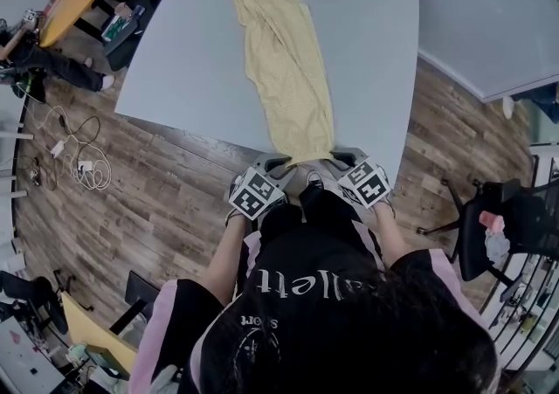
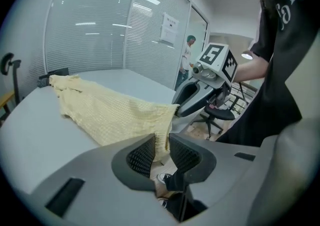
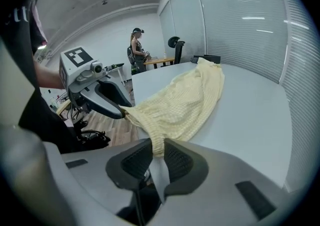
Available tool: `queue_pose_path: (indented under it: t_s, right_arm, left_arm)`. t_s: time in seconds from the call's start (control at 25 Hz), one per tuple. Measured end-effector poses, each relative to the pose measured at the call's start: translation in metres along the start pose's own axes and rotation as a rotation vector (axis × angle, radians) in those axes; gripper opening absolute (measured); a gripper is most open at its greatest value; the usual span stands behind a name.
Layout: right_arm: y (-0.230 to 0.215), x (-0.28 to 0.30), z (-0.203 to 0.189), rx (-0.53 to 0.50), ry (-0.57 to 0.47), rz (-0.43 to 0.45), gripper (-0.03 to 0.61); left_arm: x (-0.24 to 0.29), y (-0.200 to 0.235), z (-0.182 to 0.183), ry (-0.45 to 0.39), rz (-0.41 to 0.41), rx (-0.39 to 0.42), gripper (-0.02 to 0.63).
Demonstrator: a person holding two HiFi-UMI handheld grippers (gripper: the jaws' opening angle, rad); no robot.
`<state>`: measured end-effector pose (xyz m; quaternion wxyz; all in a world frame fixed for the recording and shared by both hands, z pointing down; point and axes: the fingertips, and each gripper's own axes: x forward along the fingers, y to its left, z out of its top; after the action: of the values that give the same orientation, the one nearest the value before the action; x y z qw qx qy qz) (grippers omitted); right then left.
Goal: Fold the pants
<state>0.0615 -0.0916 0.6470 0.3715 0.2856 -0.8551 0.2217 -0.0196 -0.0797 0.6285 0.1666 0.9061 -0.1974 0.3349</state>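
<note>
Live from the near edge: white lettering on my black shirt [image 1: 319, 281] partly reads "llett". The paper sheet [image 2: 170, 27] on the glass wall is too small to read. My hands sit side by side, angled down over the light grey table [image 1: 376, 51]. My left gripper [image 1: 276, 162] pinches one hem corner of the pale yellow checked pants [image 1: 284, 60] and my right gripper [image 1: 344, 157] the other, jaws narrow on cloth. The pants run lengthwise away from me.

A grey table [image 1: 367, 51] stands on wood-plank flooring [image 1: 175, 191], cables [image 1: 86, 161] at left, a black office chair [image 1: 511, 222] at right.
</note>
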Motion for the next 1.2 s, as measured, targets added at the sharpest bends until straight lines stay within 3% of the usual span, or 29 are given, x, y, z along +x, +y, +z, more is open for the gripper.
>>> queue_pose_path:
  t_s: [0.2, 0.48, 0.88, 1.2]
  right_arm:
    - [0.0, -0.028, 0.028, 0.085, -0.115, 0.004, 0.078]
    - [-0.002, -0.07, 0.075, 0.105, -0.231, 0.018, 0.078]
    - [0.023, -0.139, 0.114, 0.008, -0.211, 0.136, 0.078]
    - [0.056, -0.198, 0.146, -0.139, -0.207, 0.251, 0.078]
  left_arm:
    - [-0.026, 0.001, 0.03, -0.138, -0.028, -0.091, 0.098]
    - [-0.062, 0.0, 0.079, -0.275, -0.02, -0.059, 0.092]
    - [-0.13, -0.032, 0.147, -0.382, -0.093, 0.108, 0.089]
    - [-0.186, -0.068, 0.192, -0.445, -0.195, 0.331, 0.089]
